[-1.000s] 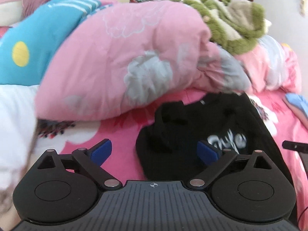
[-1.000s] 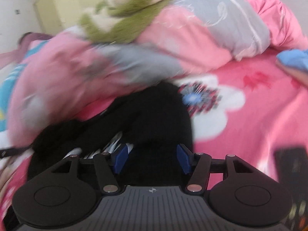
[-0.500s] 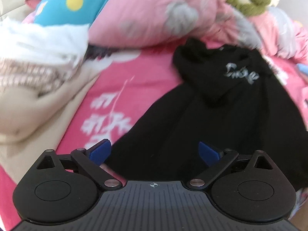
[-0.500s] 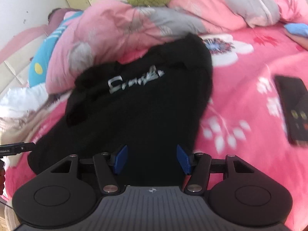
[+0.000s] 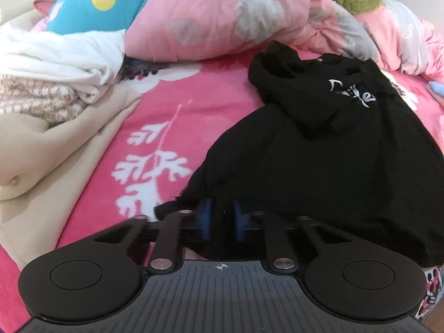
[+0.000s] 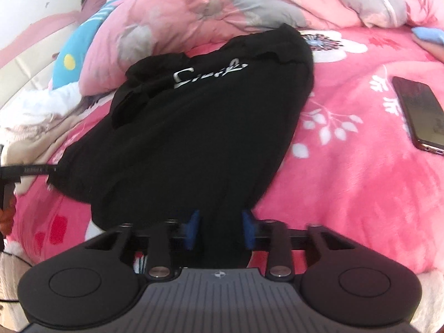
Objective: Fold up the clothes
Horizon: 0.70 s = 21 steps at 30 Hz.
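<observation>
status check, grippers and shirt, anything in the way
Left gripper and right gripper both shut on black shirt hem. Shirt lying on bed. Phone lies right, apart.

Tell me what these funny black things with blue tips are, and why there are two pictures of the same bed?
Those are two grabbing tools that a person holds, one in each hand. Each has two blue-tipped fingers that pinch, and a little camera that looks forward along them. So one picture comes from the left tool and the other from the right tool.

Both look at a black T-shirt with white writing, spread on a pink flowered bedsheet. Each tool has closed its fingers on the near edge of the shirt, one at each side, ready for folding.

Around it you can see a heaped pink quilt, a pile of white and beige clothes on the left, and a dark phone lying on the sheet at the right.
</observation>
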Each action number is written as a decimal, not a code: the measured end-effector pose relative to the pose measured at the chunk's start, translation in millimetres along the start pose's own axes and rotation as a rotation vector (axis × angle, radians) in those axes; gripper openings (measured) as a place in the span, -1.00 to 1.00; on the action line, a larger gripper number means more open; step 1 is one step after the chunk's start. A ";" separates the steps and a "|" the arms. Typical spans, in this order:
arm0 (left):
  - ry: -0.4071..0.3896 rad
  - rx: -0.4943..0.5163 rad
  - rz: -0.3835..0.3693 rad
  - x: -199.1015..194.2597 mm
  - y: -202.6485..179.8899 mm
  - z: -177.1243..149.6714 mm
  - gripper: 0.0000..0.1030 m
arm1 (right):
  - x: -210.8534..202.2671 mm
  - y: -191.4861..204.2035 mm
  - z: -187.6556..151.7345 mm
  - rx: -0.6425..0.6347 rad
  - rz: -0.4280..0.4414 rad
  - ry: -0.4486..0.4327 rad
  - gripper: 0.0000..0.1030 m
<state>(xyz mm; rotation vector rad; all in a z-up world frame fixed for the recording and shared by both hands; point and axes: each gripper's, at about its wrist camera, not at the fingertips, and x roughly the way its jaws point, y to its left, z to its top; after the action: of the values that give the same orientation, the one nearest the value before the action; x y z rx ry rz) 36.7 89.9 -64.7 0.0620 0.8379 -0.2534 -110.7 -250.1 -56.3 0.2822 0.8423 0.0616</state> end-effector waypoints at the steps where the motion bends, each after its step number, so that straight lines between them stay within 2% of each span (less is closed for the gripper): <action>1: -0.006 -0.001 -0.002 -1.9 -2.0 -0.7 -0.94 | -1.5 0.8 -1.7 -0.007 -0.006 -0.012 -0.66; 3: -0.017 -0.011 -0.020 -10.2 -3.2 -0.9 -0.96 | -7.0 -1.3 -2.7 -0.003 0.000 -0.036 -0.84; 5: -0.030 -0.021 -0.045 -21.3 -3.9 -0.9 -0.96 | -17.1 -7.5 0.3 0.015 0.018 -0.069 -0.86; 12: -0.038 -0.066 -0.281 -84.6 -8.3 -8.8 -0.97 | -78.4 -40.3 25.5 0.027 0.007 -0.200 -0.87; 14: -0.008 -0.051 -0.347 -97.9 -16.2 -18.3 -0.97 | -94.9 -50.6 30.3 0.019 -0.022 -0.212 -0.87; 18: 0.132 -0.007 -0.492 -100.4 -36.5 -46.8 -0.96 | -112.9 -73.9 30.3 0.005 -0.102 -0.188 -0.87; 19: 0.179 0.026 -0.501 -95.8 -43.5 -54.8 -0.96 | -112.5 -73.8 28.8 -0.002 -0.119 -0.183 -0.87; 21: 0.256 0.106 -0.462 -85.8 -55.6 -66.6 -0.92 | -111.4 -72.7 25.5 -0.016 -0.153 -0.173 -0.85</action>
<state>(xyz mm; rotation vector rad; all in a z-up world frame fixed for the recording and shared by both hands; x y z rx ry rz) -80.4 63.3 -43.0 -0.0011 1.0883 -0.7366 -170.2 -344.0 21.1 0.2040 0.6887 -0.0981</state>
